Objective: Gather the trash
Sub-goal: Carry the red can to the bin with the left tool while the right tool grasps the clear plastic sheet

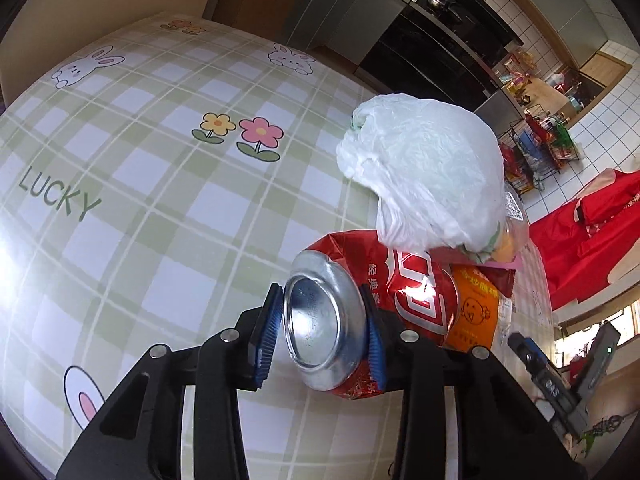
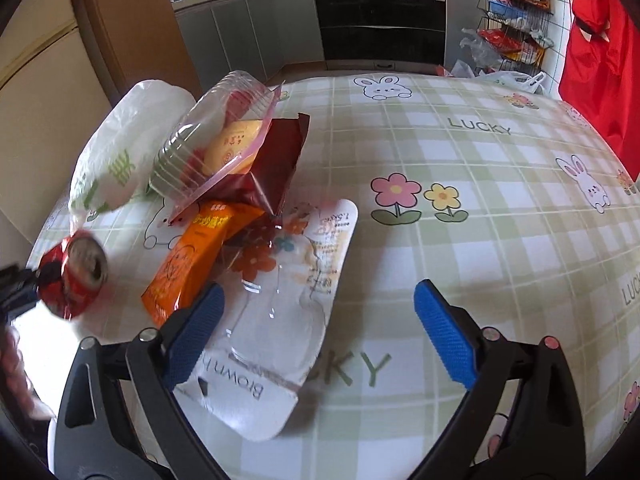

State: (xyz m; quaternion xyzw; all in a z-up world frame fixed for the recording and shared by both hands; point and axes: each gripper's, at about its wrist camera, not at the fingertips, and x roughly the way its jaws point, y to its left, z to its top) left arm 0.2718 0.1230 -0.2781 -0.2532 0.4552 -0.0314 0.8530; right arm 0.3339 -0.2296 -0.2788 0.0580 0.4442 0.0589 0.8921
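One crushed can point(image 1: 360, 308) — clamped inside left hand-held gripper point(image 1: 322, 334).

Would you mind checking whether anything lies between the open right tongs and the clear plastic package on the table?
Nothing visible does: the right tongs are open directly over the clear plastic package, with the orange snack packet beside it.
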